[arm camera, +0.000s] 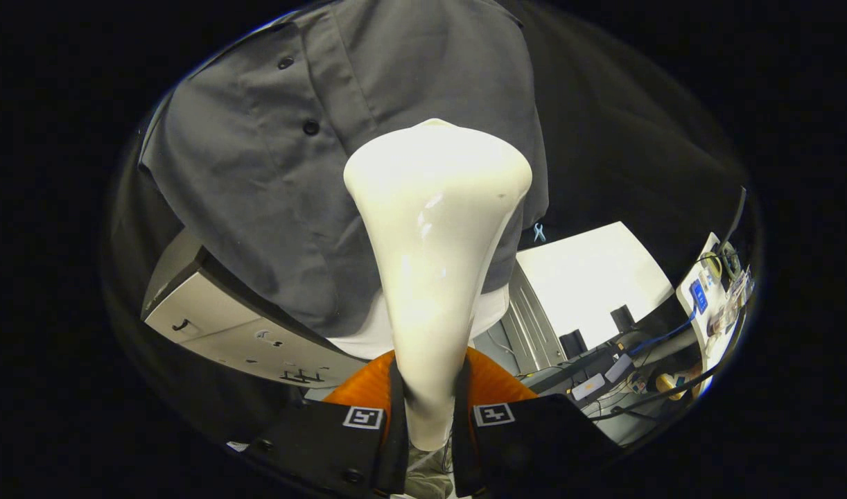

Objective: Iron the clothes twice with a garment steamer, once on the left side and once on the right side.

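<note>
A cream-white garment steamer [434,263] stands up between my fingers, its narrow handle clamped by both of them and its wide head flaring ahead. My gripper [427,416] is shut on that handle. Beyond the head hangs a dark grey button-up shirt [271,173] with black buttons along its placket. The steamer head lies over the shirt's lower right part, close to the fabric; contact cannot be told. A white layer [364,333] shows under the shirt's hem.
A grey box-like cabinet [222,326] sits below the shirt on the left. To the right are a white board [590,277], a white power strip [701,298], cables and small devices on a cluttered surface [624,388]. An orange ribbed part [496,384] sits behind my fingers.
</note>
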The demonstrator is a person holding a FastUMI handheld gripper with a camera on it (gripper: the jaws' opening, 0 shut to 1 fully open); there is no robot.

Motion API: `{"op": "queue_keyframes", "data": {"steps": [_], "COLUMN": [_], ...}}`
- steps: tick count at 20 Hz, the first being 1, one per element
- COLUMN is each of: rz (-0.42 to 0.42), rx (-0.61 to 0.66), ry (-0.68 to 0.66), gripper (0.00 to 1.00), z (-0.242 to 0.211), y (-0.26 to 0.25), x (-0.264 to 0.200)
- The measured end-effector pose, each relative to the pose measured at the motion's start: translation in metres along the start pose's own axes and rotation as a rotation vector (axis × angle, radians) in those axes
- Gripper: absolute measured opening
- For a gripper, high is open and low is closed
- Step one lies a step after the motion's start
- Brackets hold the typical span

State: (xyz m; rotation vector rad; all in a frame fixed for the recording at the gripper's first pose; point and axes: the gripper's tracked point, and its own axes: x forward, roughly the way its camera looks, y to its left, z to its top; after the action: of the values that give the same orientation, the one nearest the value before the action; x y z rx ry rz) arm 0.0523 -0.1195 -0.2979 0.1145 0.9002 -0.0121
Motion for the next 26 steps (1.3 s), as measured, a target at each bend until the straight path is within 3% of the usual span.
{"op": "queue_keyframes", "data": {"steps": [11,26], "rz": [0.002,0.111], "rx": [-0.026,-0.131], "ry": [-0.173,-0.615], "gripper": [0.34,0.33], "z": [0.027,0.120], "y": [0.098,0.237], "x": [-0.069,-0.254]}}
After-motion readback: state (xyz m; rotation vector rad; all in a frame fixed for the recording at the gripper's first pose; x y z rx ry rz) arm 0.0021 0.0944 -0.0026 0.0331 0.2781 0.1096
